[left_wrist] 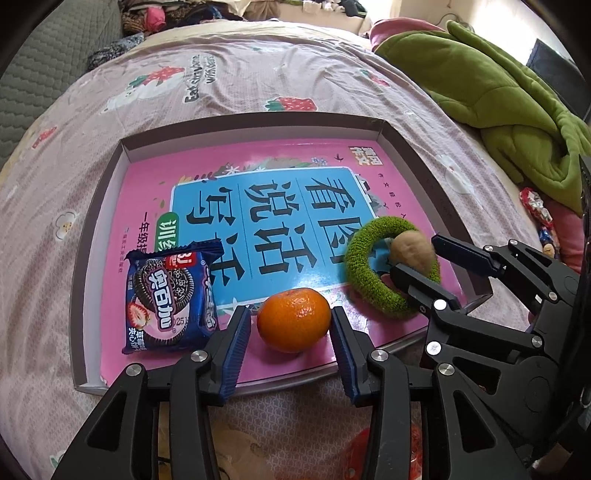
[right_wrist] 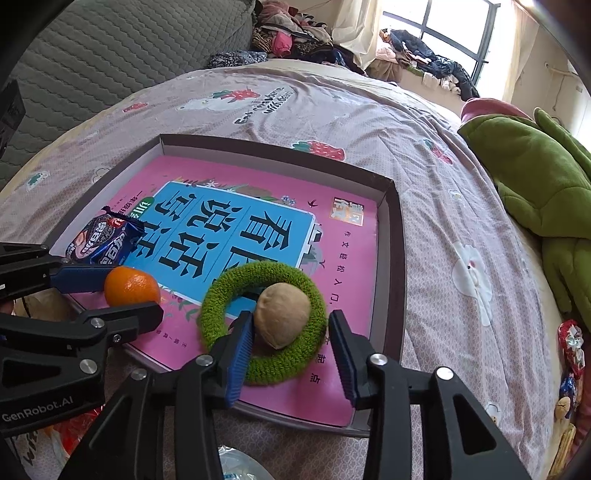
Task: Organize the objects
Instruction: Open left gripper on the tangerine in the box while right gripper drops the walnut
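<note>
Meanwhile, both grippers are standing apart: the left gripper [left_wrist: 290, 328] is flanking a firm, slippery tangerine [left_wrist: 293, 319] at lower centre, the right gripper [right_wrist: 291, 343] a hard, light walnut [right_wrist: 282, 315] inside a soft green ring [right_wrist: 264, 321].

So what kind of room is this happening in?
Most likely a bedroom: the tray sits on a strawberry-print bedsheet, with a green quilt beside it and clothes piled by the window.
</note>
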### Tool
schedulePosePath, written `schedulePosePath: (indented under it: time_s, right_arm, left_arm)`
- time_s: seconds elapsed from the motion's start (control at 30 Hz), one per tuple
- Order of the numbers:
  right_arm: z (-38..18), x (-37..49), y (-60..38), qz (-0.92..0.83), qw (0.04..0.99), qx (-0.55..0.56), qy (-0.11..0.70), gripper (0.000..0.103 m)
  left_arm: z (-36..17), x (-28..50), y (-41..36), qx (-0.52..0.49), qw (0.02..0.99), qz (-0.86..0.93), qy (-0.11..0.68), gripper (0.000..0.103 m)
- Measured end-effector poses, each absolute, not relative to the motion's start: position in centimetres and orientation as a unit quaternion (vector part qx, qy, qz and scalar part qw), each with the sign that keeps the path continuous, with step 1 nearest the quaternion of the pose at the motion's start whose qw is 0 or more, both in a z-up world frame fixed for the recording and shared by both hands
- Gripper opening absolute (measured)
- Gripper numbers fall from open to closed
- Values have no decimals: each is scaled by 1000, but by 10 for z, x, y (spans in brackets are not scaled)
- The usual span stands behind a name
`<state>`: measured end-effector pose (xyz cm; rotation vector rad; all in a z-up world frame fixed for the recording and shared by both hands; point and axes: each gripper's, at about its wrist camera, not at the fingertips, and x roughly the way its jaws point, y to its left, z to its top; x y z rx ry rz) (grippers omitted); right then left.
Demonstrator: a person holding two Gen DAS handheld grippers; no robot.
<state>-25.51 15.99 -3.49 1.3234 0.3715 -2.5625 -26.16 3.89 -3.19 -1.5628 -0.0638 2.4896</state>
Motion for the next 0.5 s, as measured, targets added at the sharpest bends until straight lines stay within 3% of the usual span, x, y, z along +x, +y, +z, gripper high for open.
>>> schedulePosePath:
  time_s: [0.3, 0.5]
  right_arm:
    - [-30, -254, 160, -876, 115, 451, 127, 46]
    - [-22, -253, 164, -880, 114, 445, 118, 49]
  left_arm:
    - [-27, -263, 32, -534, 100, 839, -38, 48]
    - [-17, -259, 31, -525, 105, 844, -39, 58]
